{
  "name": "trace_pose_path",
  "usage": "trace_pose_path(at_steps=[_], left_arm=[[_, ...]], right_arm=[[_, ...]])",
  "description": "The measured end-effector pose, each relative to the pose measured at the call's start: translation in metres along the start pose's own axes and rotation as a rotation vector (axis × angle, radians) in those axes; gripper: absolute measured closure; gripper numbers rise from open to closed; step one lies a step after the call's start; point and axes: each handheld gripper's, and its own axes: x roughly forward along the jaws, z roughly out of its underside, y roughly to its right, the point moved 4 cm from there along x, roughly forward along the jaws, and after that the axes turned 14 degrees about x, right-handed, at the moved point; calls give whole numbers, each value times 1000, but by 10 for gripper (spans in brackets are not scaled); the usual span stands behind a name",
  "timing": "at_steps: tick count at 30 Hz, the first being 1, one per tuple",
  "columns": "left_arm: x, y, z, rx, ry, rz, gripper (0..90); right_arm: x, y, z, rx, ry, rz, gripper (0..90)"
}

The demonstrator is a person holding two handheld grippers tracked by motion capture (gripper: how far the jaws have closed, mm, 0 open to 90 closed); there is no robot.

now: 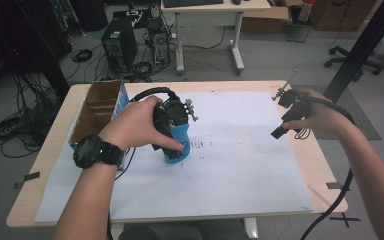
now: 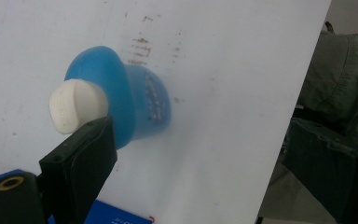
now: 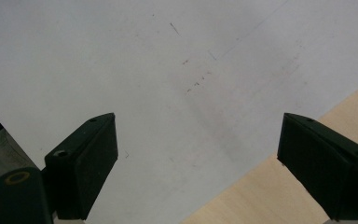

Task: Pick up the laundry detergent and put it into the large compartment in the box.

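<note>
One blue bottle [image 1: 176, 145] with one white cap [image 2: 77, 105] is standing on the white sheet [image 1: 240, 165] covering the wooden table [image 1: 300, 150], left of the sheet's centre. The person's left hand [image 1: 137, 125] is holding the left gripper [image 1: 172, 125] right over the bottle, and in the high view the hand and tool are hiding the cap. In the left gripper view one black jaw is sitting just beside the cap, the other jaw is lying well off to the right, and whether they are clamping anything I cannot tell. One open cardboard box [image 1: 97, 110] is standing at the table's left edge, just beside that hand. The right hand [image 1: 320, 117] is hovering the right gripper [image 1: 285, 112] near the far right corner; in its own view the two jaws are standing wide apart over bare sheet [image 3: 168, 70] and the table's edge [image 3: 270, 196], gripping nothing.
</note>
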Motion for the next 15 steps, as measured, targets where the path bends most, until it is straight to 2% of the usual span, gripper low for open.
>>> trace_pose_path(at_steps=[9, 13, 15], left_arm=[[-3, -4, 1, -27, 14, -26, 128], [-4, -3, 0, -24, 17, -27, 136], [-5, -3, -1, -6, 19, -23, 135]], right_arm=[[-1, 1, 1, 0, 4, -1, 120], [-2, 1, 1, 5, 3, -1, 120], [-2, 1, 2, 4, 5, -2, 120]])
